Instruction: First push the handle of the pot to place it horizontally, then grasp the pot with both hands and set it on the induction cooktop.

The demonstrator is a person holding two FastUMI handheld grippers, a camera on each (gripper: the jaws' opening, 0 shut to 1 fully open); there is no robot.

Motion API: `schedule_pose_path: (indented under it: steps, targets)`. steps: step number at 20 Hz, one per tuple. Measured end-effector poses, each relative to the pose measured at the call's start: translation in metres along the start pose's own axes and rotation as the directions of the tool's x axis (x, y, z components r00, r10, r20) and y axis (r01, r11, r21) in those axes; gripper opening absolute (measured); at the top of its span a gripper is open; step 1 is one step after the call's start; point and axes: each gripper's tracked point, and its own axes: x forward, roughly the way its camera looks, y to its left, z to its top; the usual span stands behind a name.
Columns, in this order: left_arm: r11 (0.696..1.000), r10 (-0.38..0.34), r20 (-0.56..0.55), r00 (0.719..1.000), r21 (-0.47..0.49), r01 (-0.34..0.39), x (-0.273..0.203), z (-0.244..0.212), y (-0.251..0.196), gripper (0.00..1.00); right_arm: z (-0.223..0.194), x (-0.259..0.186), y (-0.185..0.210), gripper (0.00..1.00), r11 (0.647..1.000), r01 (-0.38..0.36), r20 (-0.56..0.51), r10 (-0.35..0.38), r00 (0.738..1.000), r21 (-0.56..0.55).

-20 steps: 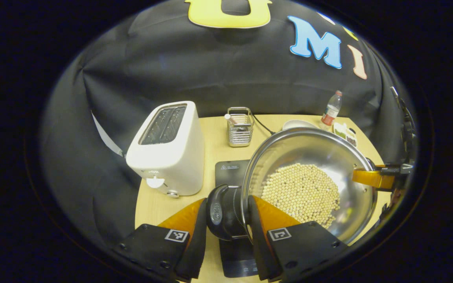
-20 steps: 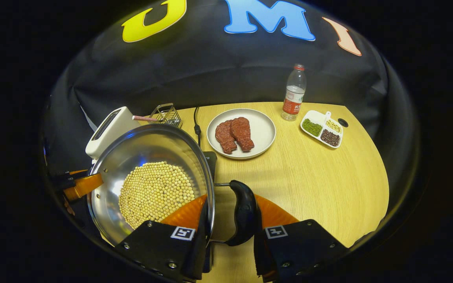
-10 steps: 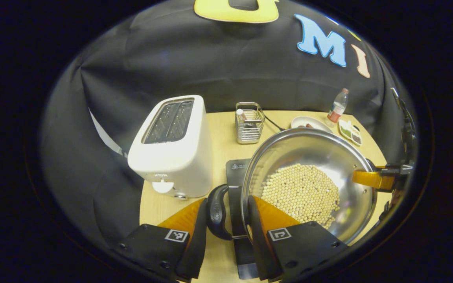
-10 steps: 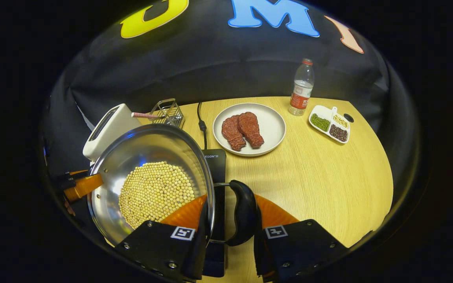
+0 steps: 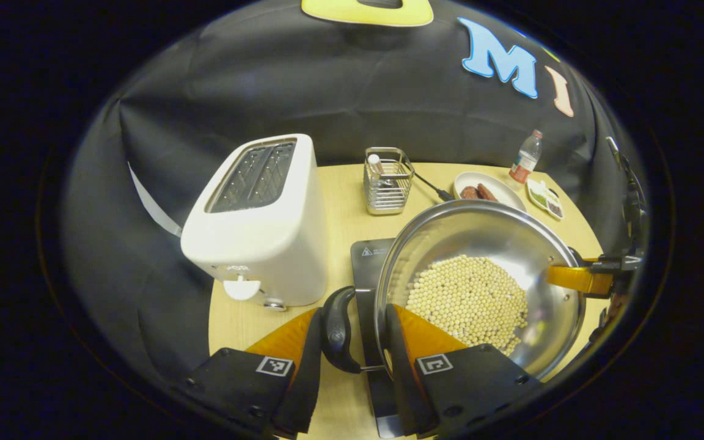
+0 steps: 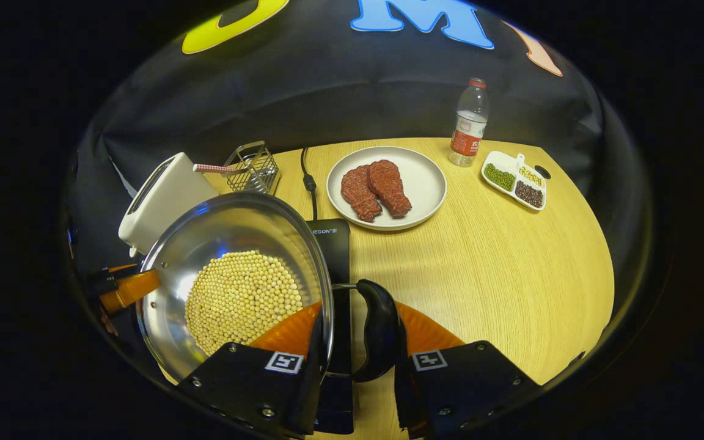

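A steel pot with a layer of soybeans hangs over the black induction cooktop. My left gripper is shut on the pot's black loop handle and rim, one finger inside the pot. The right gripper shows at the pot's far rim. In the right gripper view, my right gripper is shut on the other black handle and the rim of the pot. The cooktop lies under and beyond the pot, and the left gripper holds the opposite side.
A white toaster stands left of the cooktop, close to the pot. Behind the cooktop are a wire basket and a power cable. A plate of meat, a water bottle and a divided bean dish sit to the right.
Both grippers kept hold and carried the pot along. More of the cooktop now shows beyond the pot's rim, and the toaster looms larger in the left gripper view.
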Motion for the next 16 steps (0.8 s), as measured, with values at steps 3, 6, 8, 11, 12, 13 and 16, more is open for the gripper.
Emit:
schedule_pose_path:
  steps: [3,6,8,11,12,13,16]
  targets:
    - [1.000,0.005,0.037,0.999,-0.005,-0.005,-0.005,0.002,0.002,0.59,-0.001,0.005,0.000,0.50,1.000,-0.013,0.016,0.012,1.000,0.005]
    - [1.000,0.012,0.043,0.999,-0.004,-0.011,-0.008,0.002,0.003,0.57,-0.003,0.008,-0.001,0.50,0.999,-0.025,0.018,0.025,1.000,0.021]
    - [1.000,0.015,0.047,0.999,-0.007,-0.015,-0.007,0.002,0.004,0.58,-0.002,0.009,-0.001,0.50,0.999,-0.028,0.030,0.027,0.999,0.025]
    - [1.000,0.019,0.052,0.998,-0.014,-0.018,-0.009,0.000,0.005,0.61,-0.001,0.009,-0.001,0.50,0.999,-0.034,0.041,0.033,0.999,0.026]
    - [1.000,0.023,0.055,0.998,-0.022,-0.022,-0.009,-0.001,0.004,0.61,0.000,0.010,0.000,0.51,0.999,-0.039,0.050,0.038,0.998,0.022]
    - [0.999,0.035,0.076,0.996,-0.031,-0.032,-0.012,0.003,0.004,0.65,0.001,0.009,-0.001,0.52,0.999,-0.044,0.055,0.042,0.998,0.018]
    - [0.997,0.067,0.173,0.983,-0.037,-0.062,-0.031,0.024,0.007,0.77,0.007,-0.002,0.002,0.63,0.997,-0.076,0.097,0.074,0.993,0.018]
